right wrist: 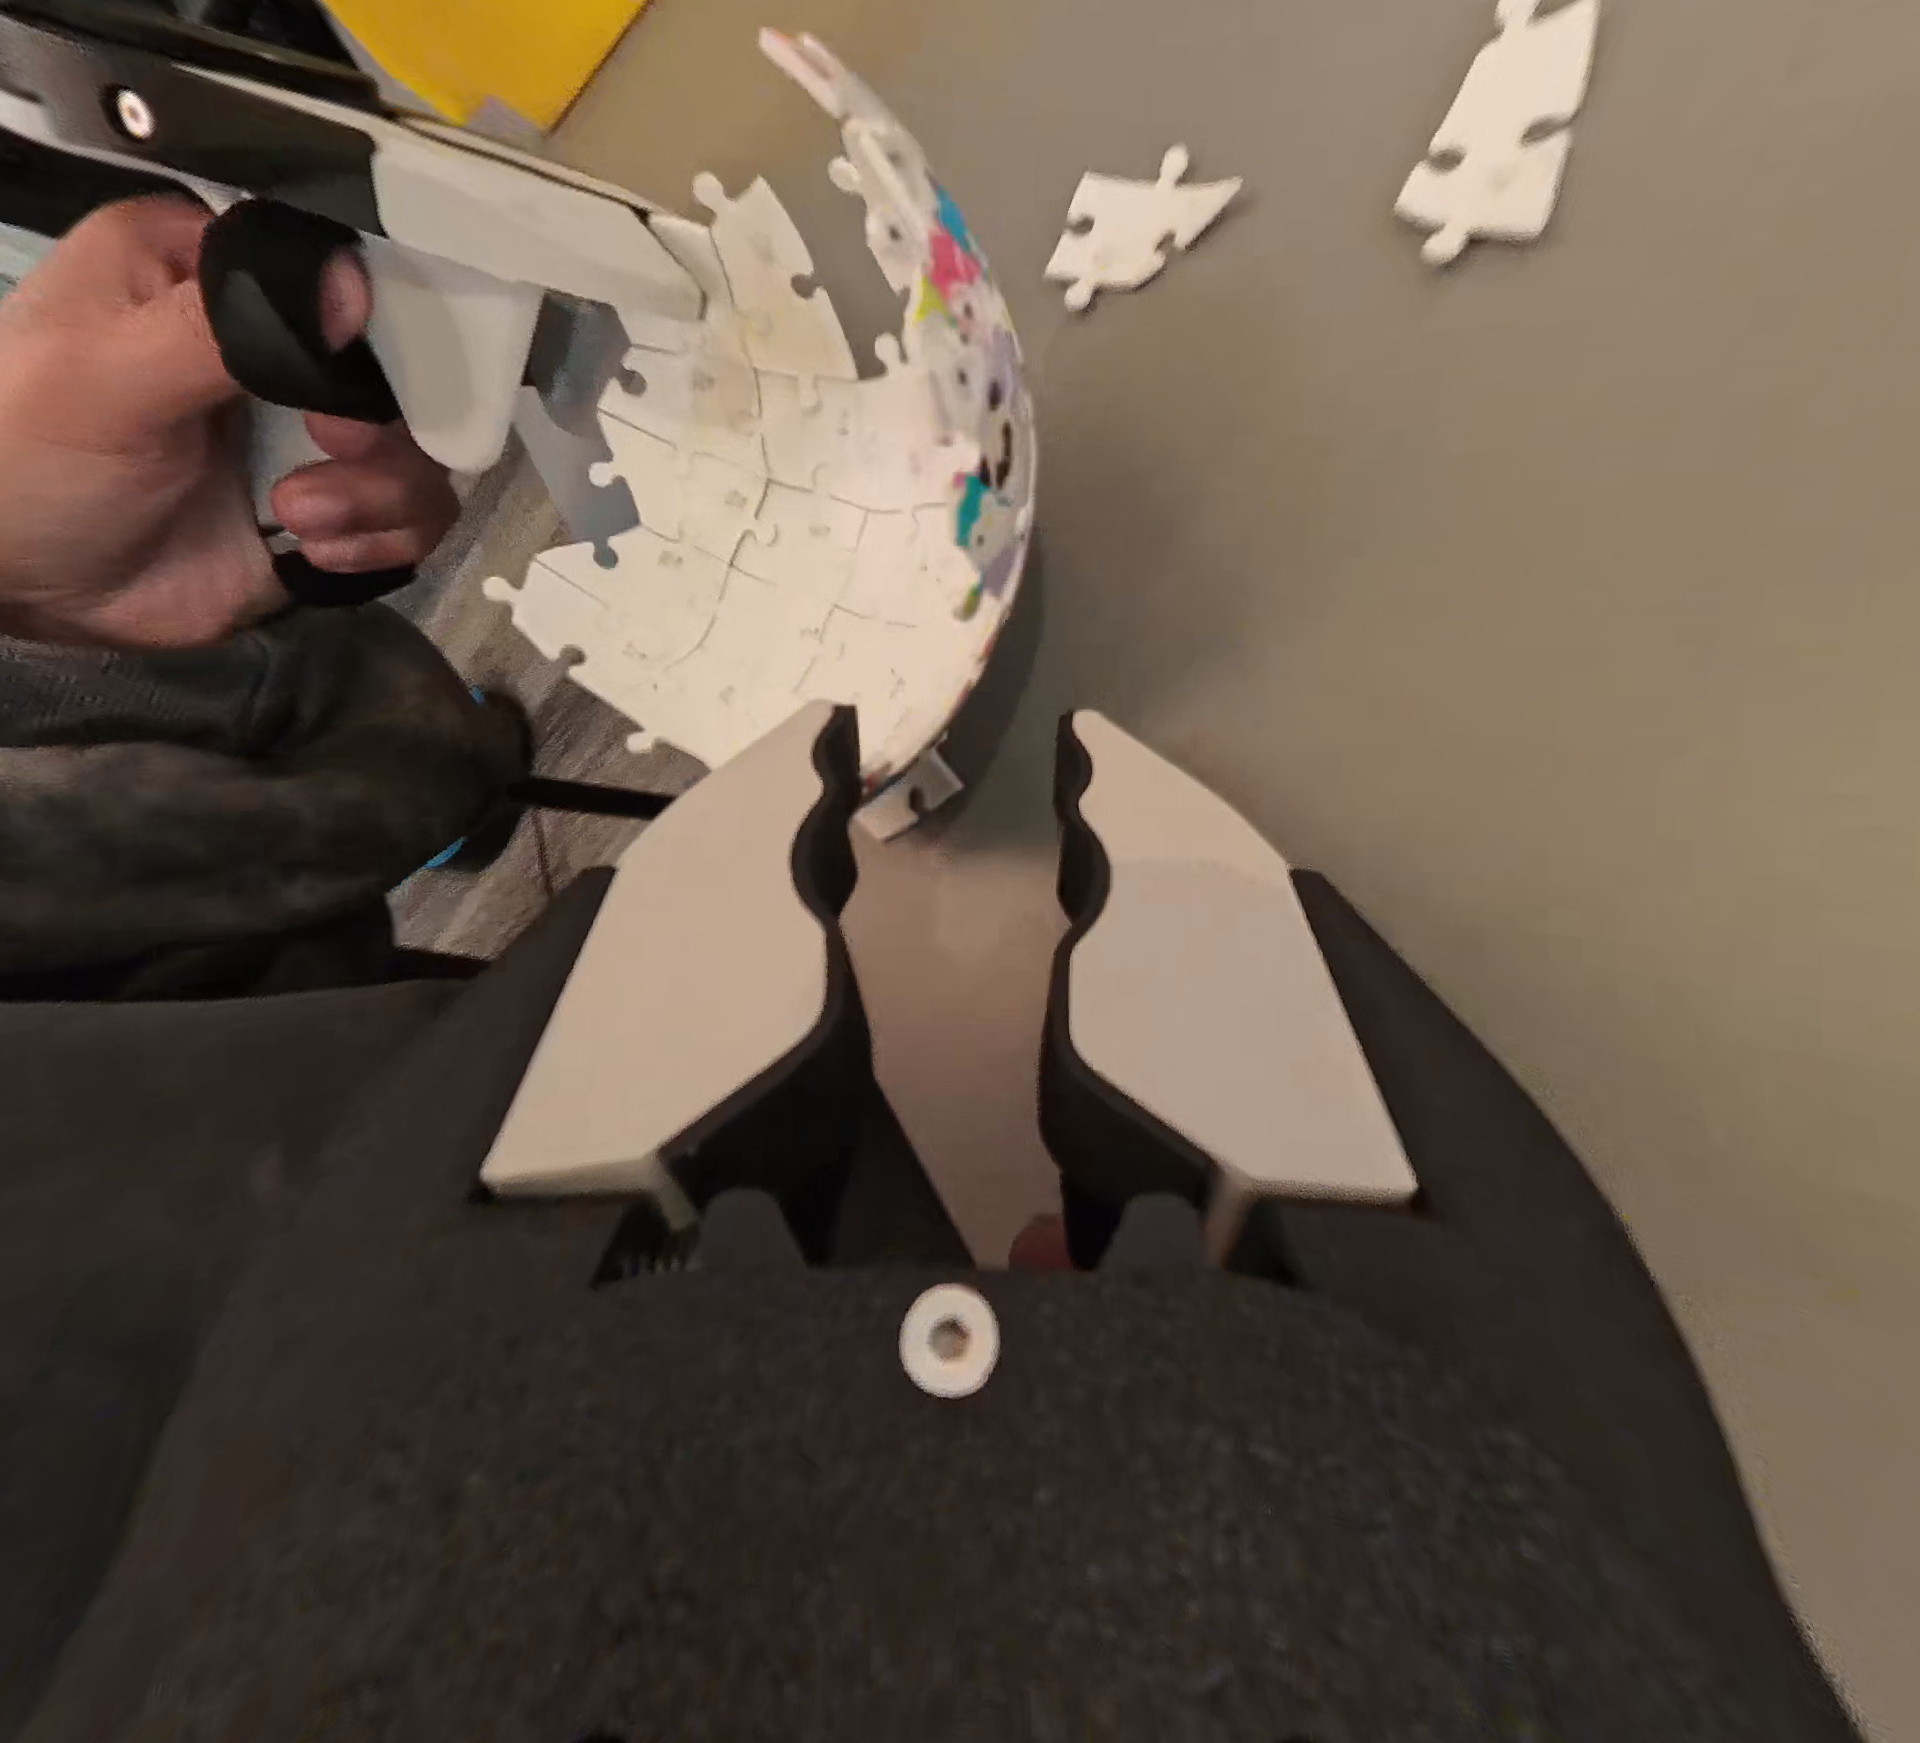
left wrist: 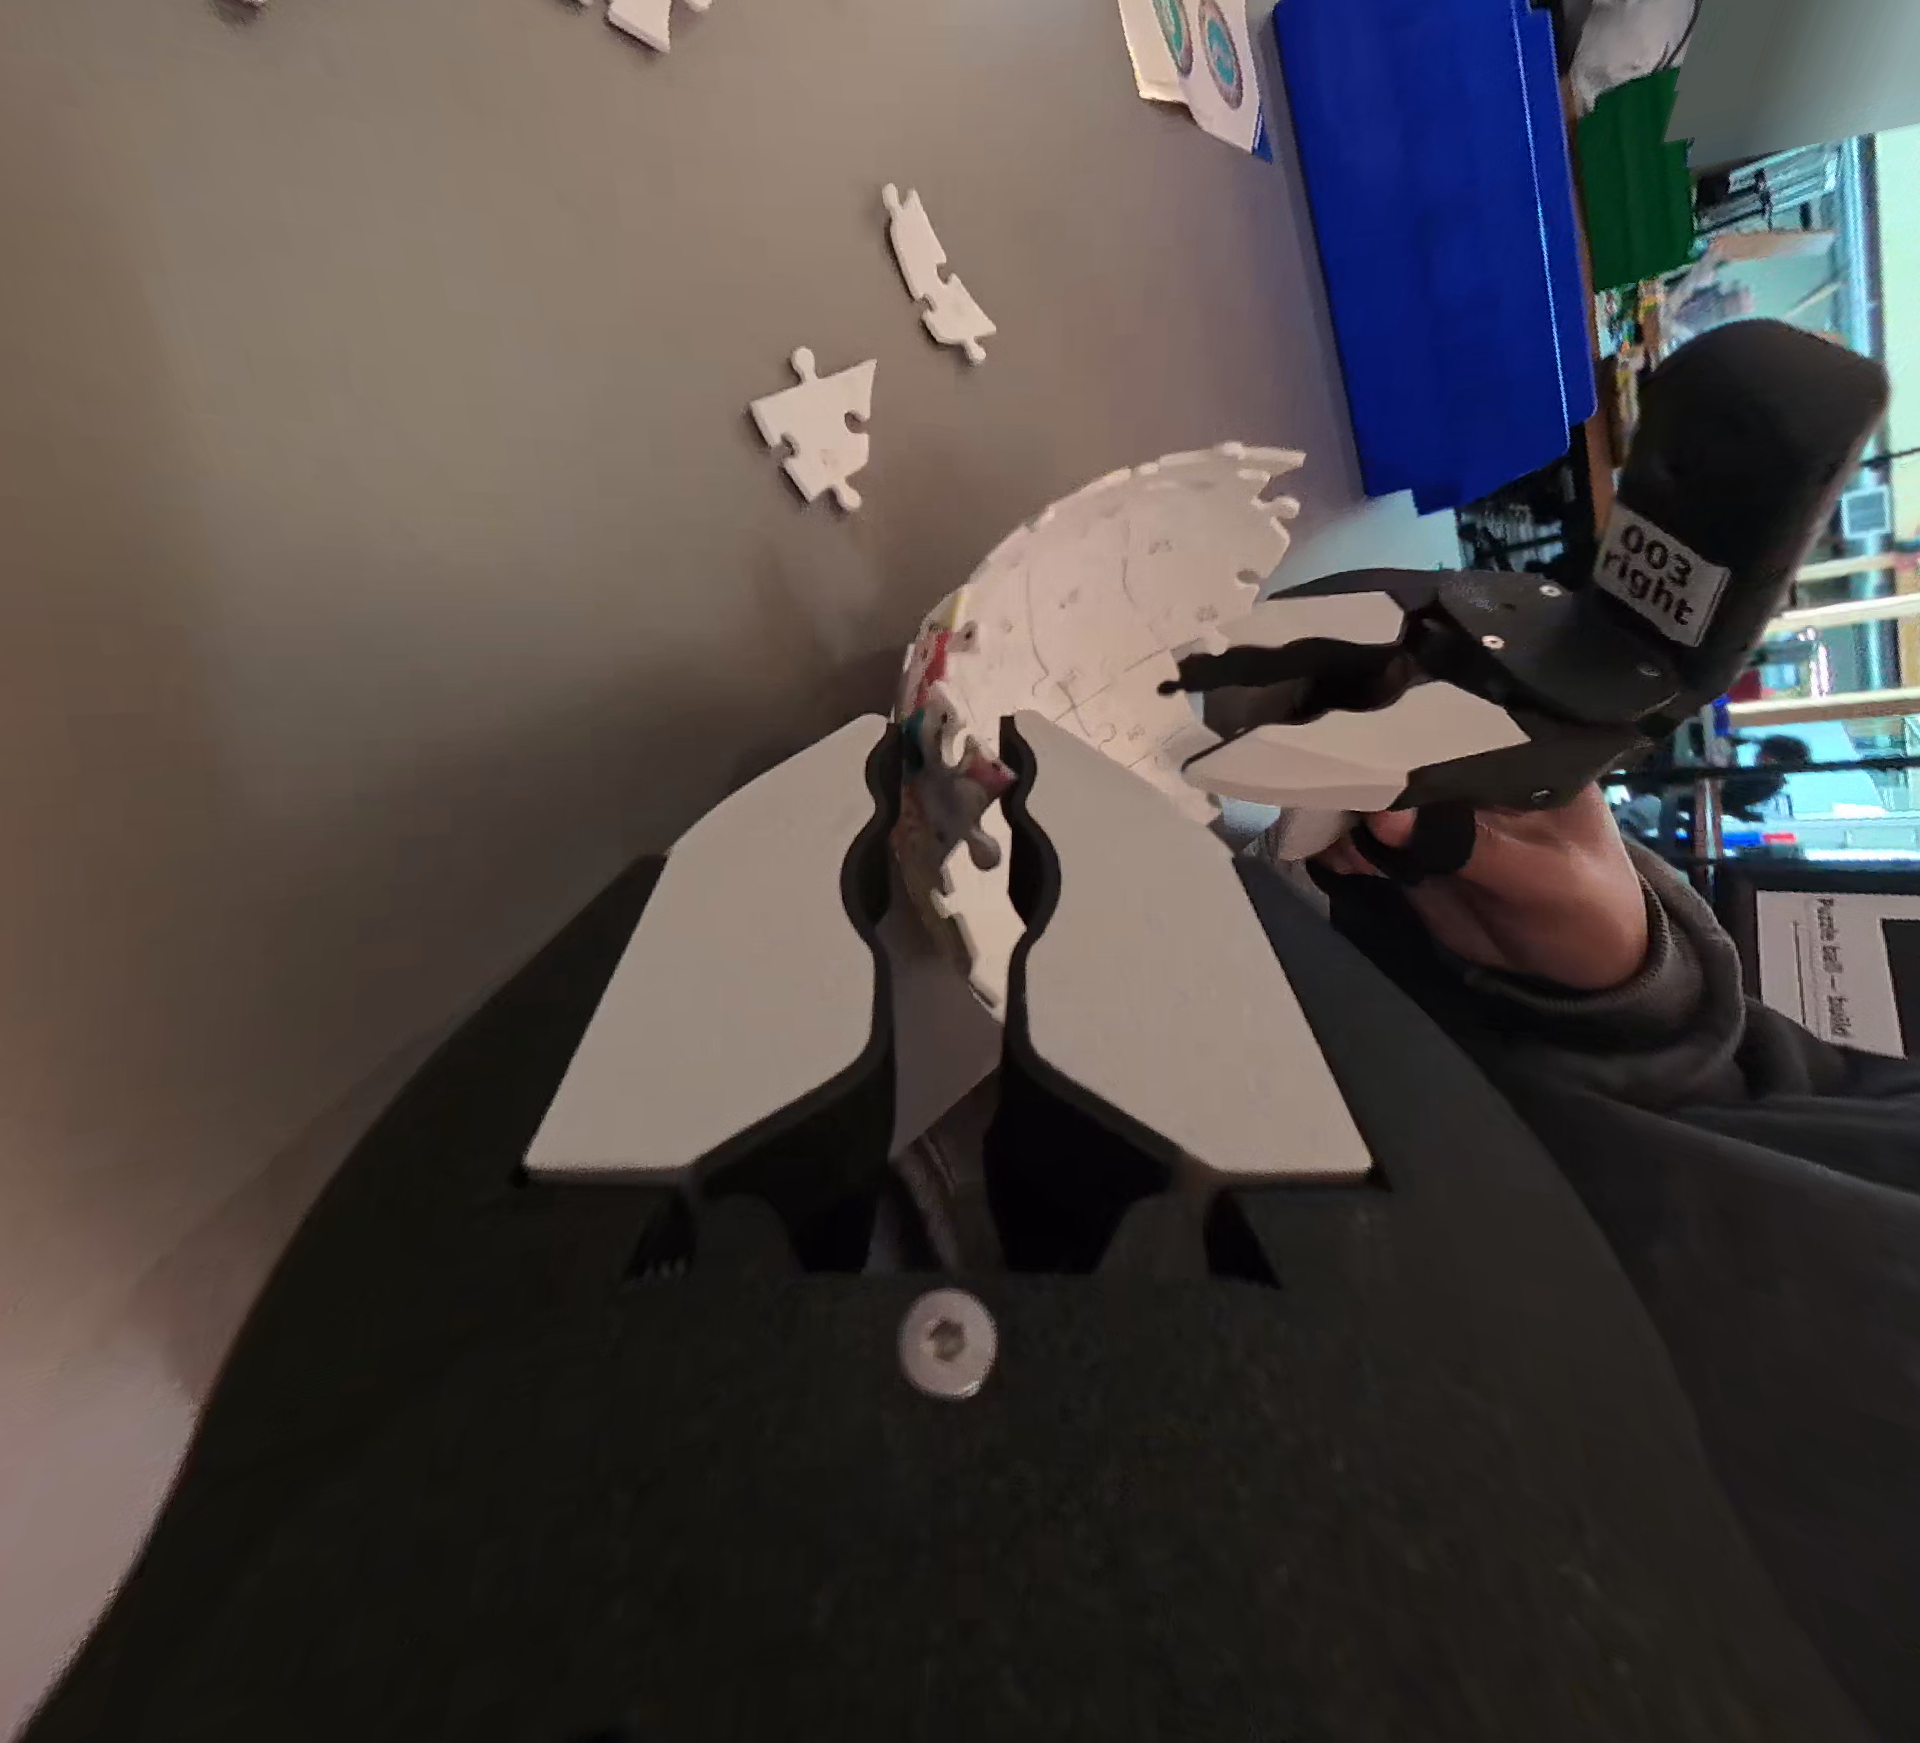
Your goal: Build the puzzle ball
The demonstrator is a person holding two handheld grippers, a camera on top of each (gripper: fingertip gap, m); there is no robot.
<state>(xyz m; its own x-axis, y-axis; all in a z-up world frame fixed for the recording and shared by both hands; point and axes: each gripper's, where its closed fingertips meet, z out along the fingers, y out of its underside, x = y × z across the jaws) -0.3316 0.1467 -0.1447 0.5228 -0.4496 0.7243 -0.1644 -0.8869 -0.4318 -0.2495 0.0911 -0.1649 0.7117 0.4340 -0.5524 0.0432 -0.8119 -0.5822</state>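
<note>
A: Taking the half-built puzzle ball [left wrist: 1091, 613] as the landmark: far to its left the loose pieces [left wrist: 821, 431] lie flat on the grey table [left wrist: 416, 343]. The left gripper [left wrist: 940, 763] is clamped on the ball's jagged rim.

B: And to the ball's right?

A: The right gripper [right wrist: 956, 758] has its jaws apart, holding nothing, just beside the shell's lower edge.

B: What worries you?

A: The shell is thin, joined only by tabs. I'd guess a hard squeeze or twist from the left gripper could pop pieces loose. If the right gripper nudges the open edge, the bowl could buckle or pivot out of the single grip.

B: And the blue folder [left wrist: 1434, 239] beyond the ball?

A: Well apart; no concern.
</note>
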